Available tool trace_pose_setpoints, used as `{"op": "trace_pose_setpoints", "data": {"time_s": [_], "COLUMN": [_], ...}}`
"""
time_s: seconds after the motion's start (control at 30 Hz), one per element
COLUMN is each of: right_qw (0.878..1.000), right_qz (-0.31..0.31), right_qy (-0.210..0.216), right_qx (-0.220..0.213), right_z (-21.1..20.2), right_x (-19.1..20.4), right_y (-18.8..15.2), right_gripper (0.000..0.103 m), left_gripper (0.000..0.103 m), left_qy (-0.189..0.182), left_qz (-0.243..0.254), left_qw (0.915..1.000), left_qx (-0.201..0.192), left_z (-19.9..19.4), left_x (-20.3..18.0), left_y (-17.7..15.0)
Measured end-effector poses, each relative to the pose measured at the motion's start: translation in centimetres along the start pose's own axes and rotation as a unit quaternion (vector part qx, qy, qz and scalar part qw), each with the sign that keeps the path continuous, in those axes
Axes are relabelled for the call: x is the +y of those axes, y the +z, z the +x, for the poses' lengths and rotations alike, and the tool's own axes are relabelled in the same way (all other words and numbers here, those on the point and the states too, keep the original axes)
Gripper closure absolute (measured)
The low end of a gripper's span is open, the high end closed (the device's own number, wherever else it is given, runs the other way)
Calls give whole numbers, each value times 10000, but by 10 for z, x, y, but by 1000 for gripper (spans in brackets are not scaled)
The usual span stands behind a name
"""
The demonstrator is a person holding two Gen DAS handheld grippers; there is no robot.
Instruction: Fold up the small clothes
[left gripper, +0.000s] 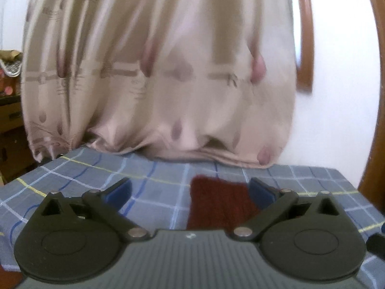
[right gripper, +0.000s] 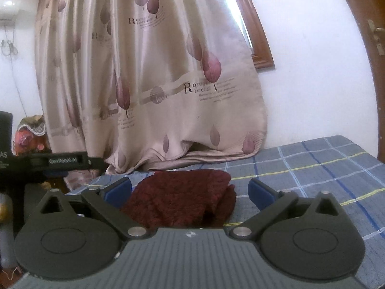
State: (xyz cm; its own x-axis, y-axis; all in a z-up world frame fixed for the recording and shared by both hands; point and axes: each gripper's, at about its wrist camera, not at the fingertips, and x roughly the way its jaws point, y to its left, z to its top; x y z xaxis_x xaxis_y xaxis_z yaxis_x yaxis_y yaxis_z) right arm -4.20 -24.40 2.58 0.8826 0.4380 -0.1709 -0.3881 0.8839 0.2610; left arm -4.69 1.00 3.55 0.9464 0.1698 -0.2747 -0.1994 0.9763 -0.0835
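- Holding both claws low over the bed, each pointed toward the curtain at the far edge.
- My left gripper: jaws spread wide apart, nothing between the blue pads. This view is blurred.
- My right gripper: jaws likewise spread wide, gripping nothing.
- Task item — a dark red knitted garment — lies on the blue plaid bedsheet. In the right wrist view it sits between my open fingers, rumpled, with one layer doubled over on its right side; whether the pads touch it I cannot tell.
- In the left wrist view the same garment shows as a flat strip just beside the right-hand pad, off centre.
- Curtain: beige satin with mauve leaf print and lettering; its hem pools on the bedsheet behind the garment — apart from it.
- Brown wooden window frame right of the curtain, on a white wall.
- Black device labelled "GenRobot.AI" at the left edge of the right wrist view.
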Motion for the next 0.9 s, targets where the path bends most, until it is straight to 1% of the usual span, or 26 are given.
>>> {"op": "trace_pose_setpoints", "data": {"time_s": [0.03, 0.1, 0.23, 0.33, 0.4, 0.5, 0.67, 0.9], "right_qw": [10000, 10000, 10000, 9999, 9998, 9987, 9964, 9939], "right_qz": [4, -1, -15, -86, -187, -378, -483, -337], "right_qy": [-9, 6, 30, -9, -91, -346, -697, -1026], "right_qx": [-10, 8, 41, 58, 66, 59, 64, 202], "right_z": [-1, -2, -3, -2, -1, 0, 5, 12], "right_x": [0, 1, 1, 5, 9, 16, 19, 12], "right_y": [-1, -1, -2, -2, -2, -3, -5, -14], "right_gripper": [1, 0, 0, 0, 0, 0, 0, 0], "left_gripper": [0, 0, 0, 0, 0, 0, 0, 0], "left_qy": [2, -183, -178, -290, -312, -293, -297, -321], "left_qz": [-2, 11, 291, 202, 141, 137, 191, 303], "left_qw": [10000, 9998, 9993, 9990, 9987, 9986, 9981, 9975], "left_qx": [5, -28, 181, 266, 367, 410, 501, 559], "left_z": [-2, -5, -2, 1, 4, 6, 11, 16], "left_x": [0, 1, -4, -2, -1, 0, -1, -1], "left_y": [0, 0, -1, -3, -5, -9, -15, -24]}}
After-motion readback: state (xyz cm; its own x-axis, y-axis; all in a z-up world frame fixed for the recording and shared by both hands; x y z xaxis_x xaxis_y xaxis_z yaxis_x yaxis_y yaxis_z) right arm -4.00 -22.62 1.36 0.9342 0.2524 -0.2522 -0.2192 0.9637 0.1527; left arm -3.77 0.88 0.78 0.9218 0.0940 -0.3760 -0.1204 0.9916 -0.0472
